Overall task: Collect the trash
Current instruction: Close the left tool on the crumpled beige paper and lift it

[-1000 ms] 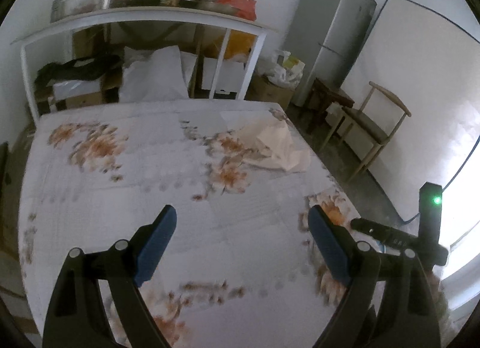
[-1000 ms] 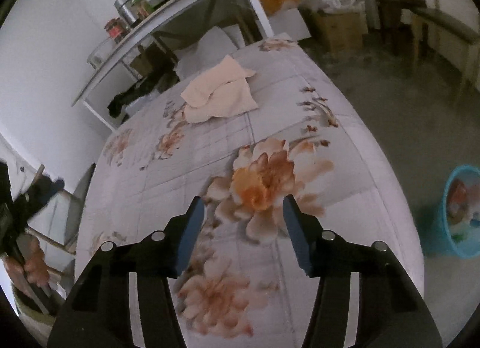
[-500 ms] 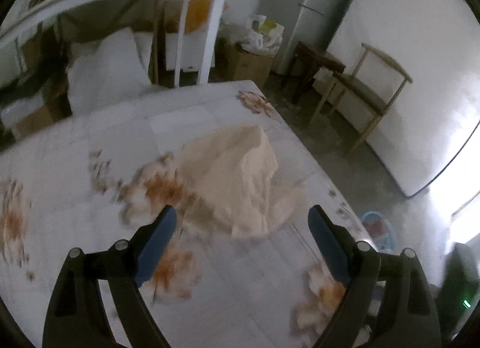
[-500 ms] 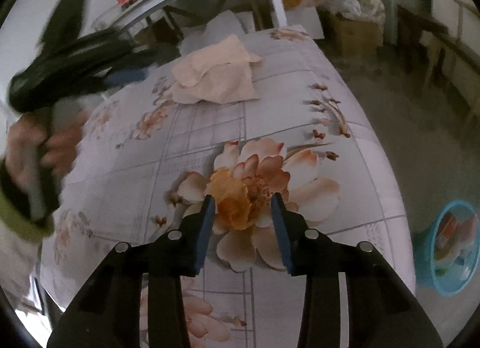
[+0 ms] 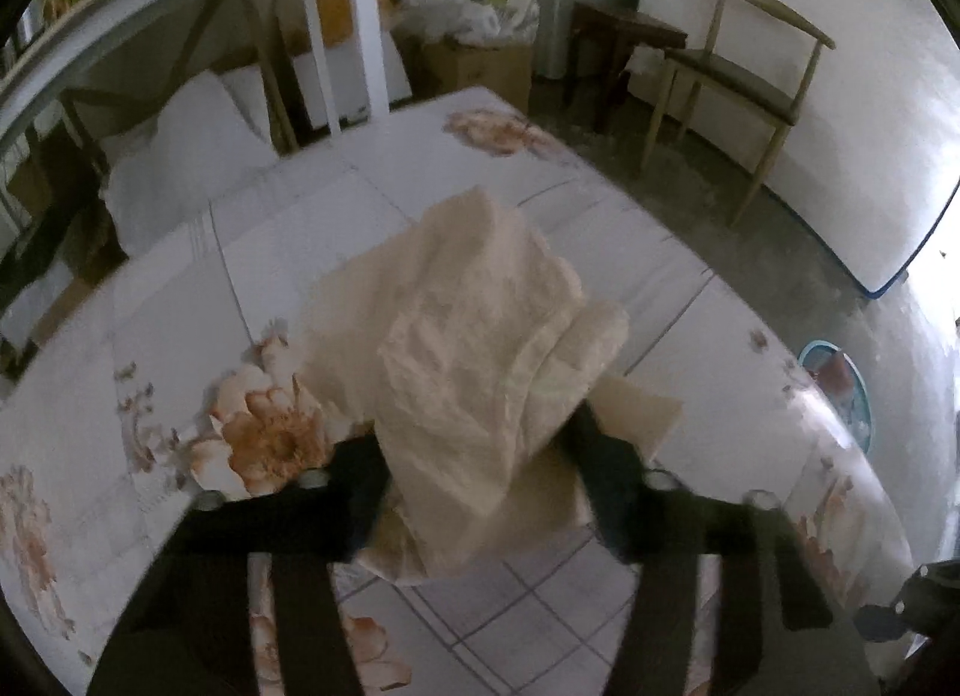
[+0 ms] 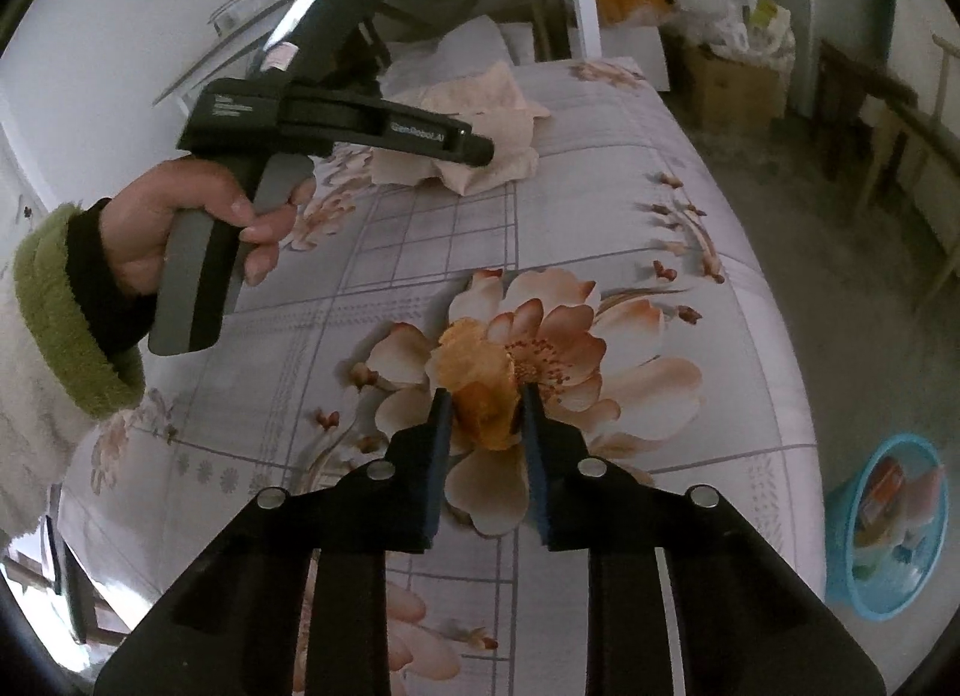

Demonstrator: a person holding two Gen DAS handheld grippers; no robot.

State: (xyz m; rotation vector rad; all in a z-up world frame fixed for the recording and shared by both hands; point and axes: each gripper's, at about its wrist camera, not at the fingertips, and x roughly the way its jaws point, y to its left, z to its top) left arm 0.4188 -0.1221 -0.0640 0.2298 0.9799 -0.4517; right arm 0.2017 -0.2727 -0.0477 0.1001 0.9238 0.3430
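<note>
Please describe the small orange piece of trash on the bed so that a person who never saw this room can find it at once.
Start at the bed with the flowered sheet, then find the biggest printed flower near its foot. The orange scrap lies on that flower's centre, with the right gripper closed around it. Unlike the flat print, it is crinkled and raised, and far smaller than the cream paper further up.

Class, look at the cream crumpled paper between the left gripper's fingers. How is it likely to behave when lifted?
The cream crumpled paper is creased and bunched, so it will probably crush rather than resist the left gripper, whose jaws have just been closing around it. It looks thin, so likely light. A loose sheet beneath may slip free.
</note>
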